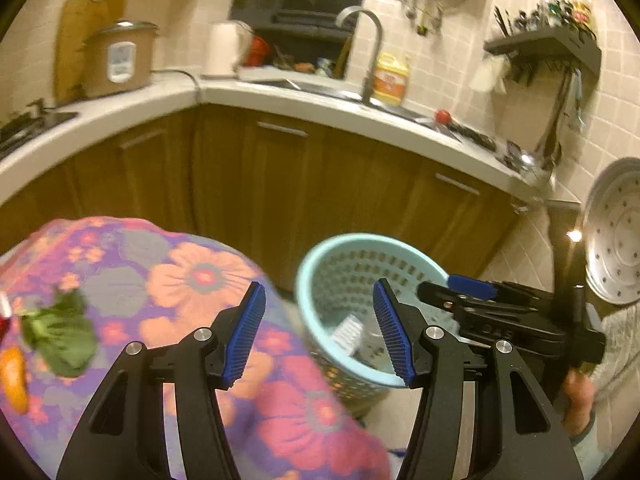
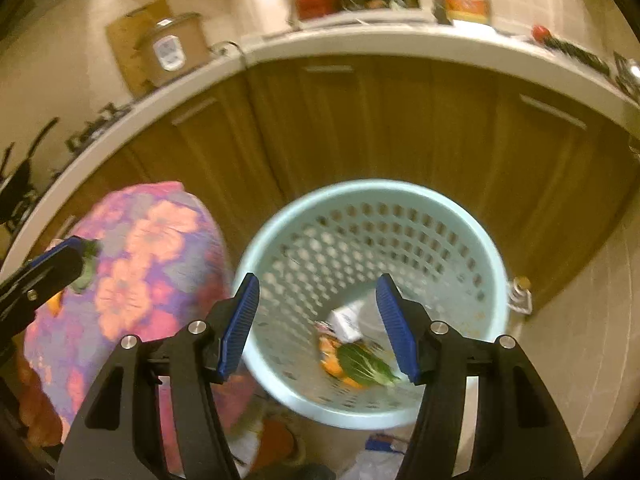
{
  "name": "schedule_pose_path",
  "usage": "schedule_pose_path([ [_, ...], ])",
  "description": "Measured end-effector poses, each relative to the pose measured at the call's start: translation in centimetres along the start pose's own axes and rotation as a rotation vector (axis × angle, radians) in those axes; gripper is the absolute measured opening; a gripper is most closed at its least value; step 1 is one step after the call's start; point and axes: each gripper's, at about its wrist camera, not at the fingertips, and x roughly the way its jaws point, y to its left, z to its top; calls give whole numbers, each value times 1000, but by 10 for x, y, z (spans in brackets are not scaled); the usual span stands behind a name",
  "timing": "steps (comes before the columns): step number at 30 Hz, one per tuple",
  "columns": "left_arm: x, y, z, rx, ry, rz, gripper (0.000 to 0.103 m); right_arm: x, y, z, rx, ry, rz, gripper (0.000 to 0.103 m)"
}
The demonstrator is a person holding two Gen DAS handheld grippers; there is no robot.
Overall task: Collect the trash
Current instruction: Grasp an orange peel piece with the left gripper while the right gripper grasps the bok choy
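Observation:
A light blue perforated trash basket [image 2: 472,240] stands on the floor beside a table with a floral cloth [image 2: 152,264]. Inside it lie a green leaf [image 2: 364,364], orange peel [image 2: 332,360] and a white packet [image 2: 348,320]. My right gripper [image 2: 318,328] is open and empty, hovering over the basket. My left gripper [image 1: 318,332] is open and empty above the table's right edge, with the basket [image 1: 320,264] beyond it. On the cloth [image 1: 192,272] at the left lie a green leaf [image 1: 60,332] and an orange peel [image 1: 14,380]. The right gripper shows in the left wrist view [image 1: 472,286].
Brown cabinets [image 1: 280,184] under a white counter [image 1: 320,108] curve behind the basket. The counter holds a rice cooker [image 1: 120,58], a sink with faucet [image 1: 364,40] and a yellow bottle [image 1: 390,76]. A metal steamer tray [image 1: 616,236] leans at the right. A small bottle [image 2: 520,292] stands behind the basket.

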Motion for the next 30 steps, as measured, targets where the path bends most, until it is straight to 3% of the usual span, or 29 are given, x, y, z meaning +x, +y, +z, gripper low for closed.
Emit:
schedule_pose_path([
  [8,-65,66,-4,-89,-122,168,59,-7,80,8,-132,-71,140,57],
  [14,-117,114,-10,-107,-167,310,66,-2,141,6,-213,-81,222,65],
  [19,-158,155,-17,-142,-190,412,68,8,194,8,-307,-94,282,65],
  [25,-176,198,-34,-209,-197,483,70,29,250,11,-406,-81,381,65],
  [27,-173,209,-39,-226,-198,522,72,41,266,10,-442,-82,375,65],
  [30,-156,225,-49,-263,-152,512,73,64,288,10,-509,-72,371,65],
])
